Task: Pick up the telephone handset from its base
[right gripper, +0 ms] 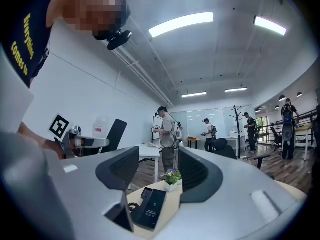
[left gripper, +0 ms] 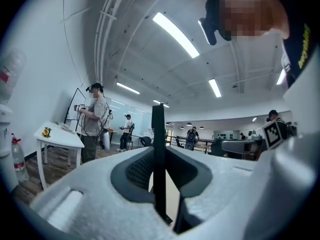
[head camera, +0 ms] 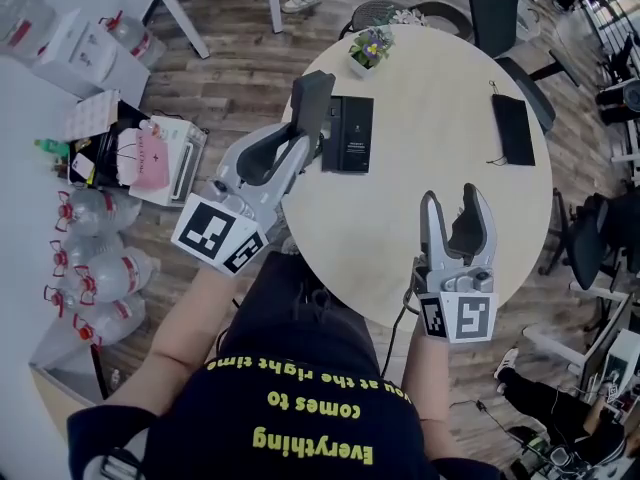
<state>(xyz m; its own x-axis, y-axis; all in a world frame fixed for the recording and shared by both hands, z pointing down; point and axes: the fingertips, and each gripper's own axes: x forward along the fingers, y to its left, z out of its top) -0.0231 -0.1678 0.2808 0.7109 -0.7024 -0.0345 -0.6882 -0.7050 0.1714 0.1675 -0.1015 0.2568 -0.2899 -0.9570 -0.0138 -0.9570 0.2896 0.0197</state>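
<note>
Handset [head camera: 312, 100]: edge-on between left gripper [head camera: 300, 143] jaws, clamped, clear of base [head camera: 348, 134].
Right gripper [head camera: 455, 206]: jaws apart, empty; bare table [head camera: 440, 158] ahead of them.

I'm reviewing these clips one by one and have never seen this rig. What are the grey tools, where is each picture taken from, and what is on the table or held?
There is no robot: a person holds a two-jaw gripper in each hand. The top-down picture comes from a head camera. The other two come from cameras riding on the grippers.

The left gripper is shut on the black telephone handset, which is off its base. The right gripper is open and empty.

On the round table lie the black phone base, a small potted flower and a flat black item I cannot identify.
</note>
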